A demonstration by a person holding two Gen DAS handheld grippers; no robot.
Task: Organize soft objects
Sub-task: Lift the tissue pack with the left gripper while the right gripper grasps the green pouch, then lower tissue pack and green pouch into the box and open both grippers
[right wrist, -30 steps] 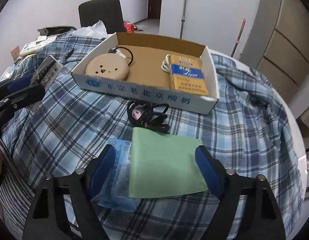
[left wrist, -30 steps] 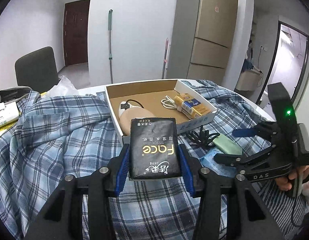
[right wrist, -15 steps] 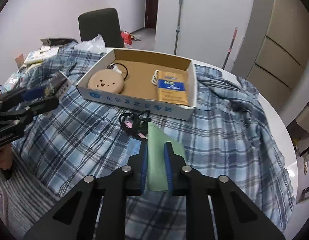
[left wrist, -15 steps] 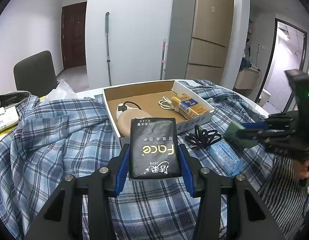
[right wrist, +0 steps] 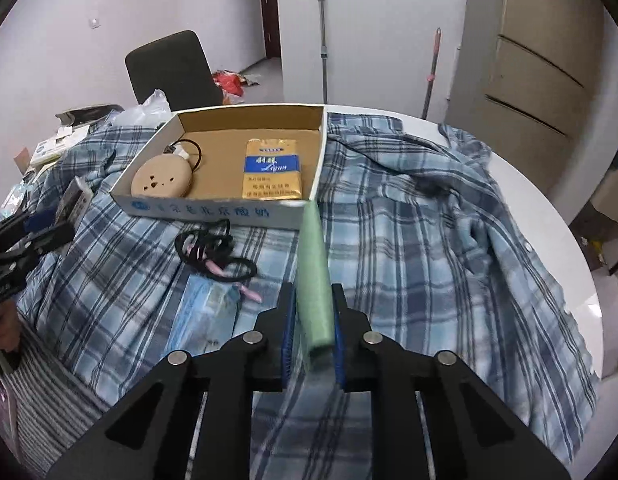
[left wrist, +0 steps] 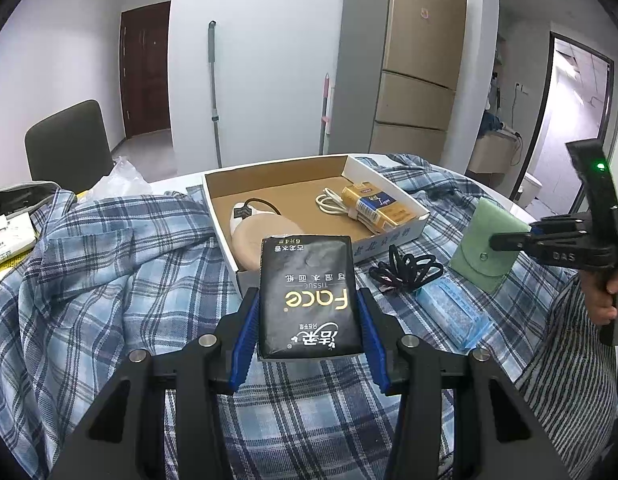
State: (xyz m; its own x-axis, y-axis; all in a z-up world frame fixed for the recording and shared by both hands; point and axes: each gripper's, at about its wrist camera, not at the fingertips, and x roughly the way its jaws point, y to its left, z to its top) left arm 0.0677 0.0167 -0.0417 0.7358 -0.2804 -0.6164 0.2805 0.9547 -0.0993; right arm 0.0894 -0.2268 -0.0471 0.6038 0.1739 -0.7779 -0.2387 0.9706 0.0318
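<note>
My left gripper point(left wrist: 308, 320) is shut on a black tissue pack point(left wrist: 307, 296) and holds it above the plaid shirt point(left wrist: 109, 272), just in front of the cardboard box point(left wrist: 309, 196). My right gripper point(right wrist: 314, 320) is shut on a green pouch point(right wrist: 315, 276), held edge-on above the shirt point(right wrist: 429, 248) near the box's point(right wrist: 213, 210) right corner. The pouch point(left wrist: 485, 246) and right gripper point(left wrist: 505, 240) show at the right of the left wrist view. A blue tissue pack point(right wrist: 205, 312) and black hair ties point(right wrist: 213, 252) lie on the shirt.
The box holds a tan round device point(right wrist: 163, 176), a white cable point(left wrist: 333, 204) and a yellow-blue packet point(right wrist: 273, 172). Papers point(left wrist: 5, 236) and a plastic bag point(left wrist: 117, 184) lie at the table's left. A chair point(left wrist: 67, 140) stands behind it.
My right gripper closed on the green pouch, lifted it off the shirt and turned it edge-on, moving up and right. My left gripper keeps hold of the black pack.
</note>
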